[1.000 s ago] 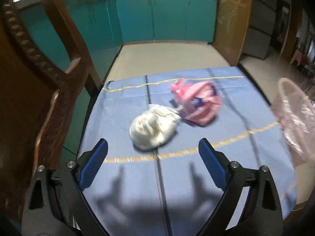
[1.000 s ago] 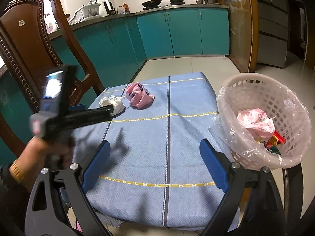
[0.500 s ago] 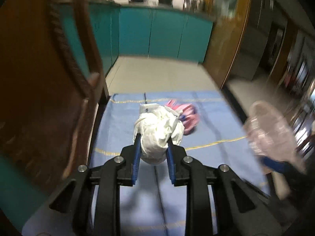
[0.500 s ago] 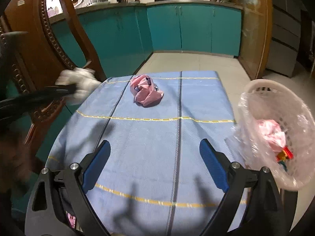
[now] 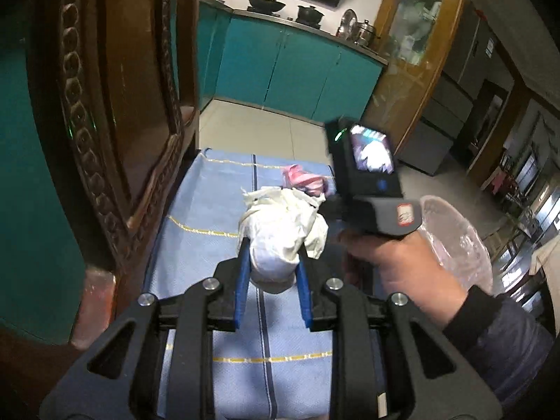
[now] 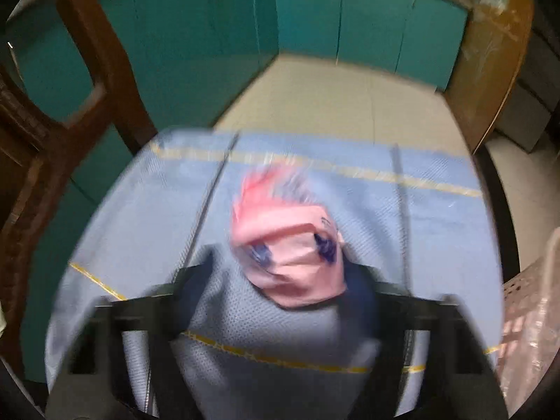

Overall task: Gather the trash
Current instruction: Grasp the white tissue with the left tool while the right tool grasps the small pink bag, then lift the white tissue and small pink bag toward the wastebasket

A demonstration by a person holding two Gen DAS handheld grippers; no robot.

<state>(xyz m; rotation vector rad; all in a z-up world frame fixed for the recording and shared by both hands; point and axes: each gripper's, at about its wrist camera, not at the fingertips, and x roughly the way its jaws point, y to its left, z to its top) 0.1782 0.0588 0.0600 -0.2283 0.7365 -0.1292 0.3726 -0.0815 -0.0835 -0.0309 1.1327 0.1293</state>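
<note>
The left gripper (image 5: 273, 273) holds the white paper wad (image 5: 283, 234) at centre frame in the left wrist view, its jaws pinching the wad's lower half, lifted clear of the blue cloth (image 5: 210, 210) on the desk. The wad is crumpled tissue-like paper: judged light, soft and compressible, so a pinch across its bulk is adequate; loose flaps at its upper right could snag.

The right gripper (image 6: 280, 290) sits at lower centre of the blurred right wrist view. Its jaws have just been closing, with the pink wrapper (image 6: 290, 255) between them. The blur prevents confirming whether the pads press on it.

The pink wrapper lies on the blue cloth at mid-frame. It appears to be thin crumpled film: light, springy, probably slippery. Take hold across the thickest folded mass, not a single trailing edge, which may slide out.

The lined basket (image 5: 455, 241) stands at the right edge of the left wrist view, beyond the person's right hand (image 5: 399, 262). Both items likely go there.
</note>
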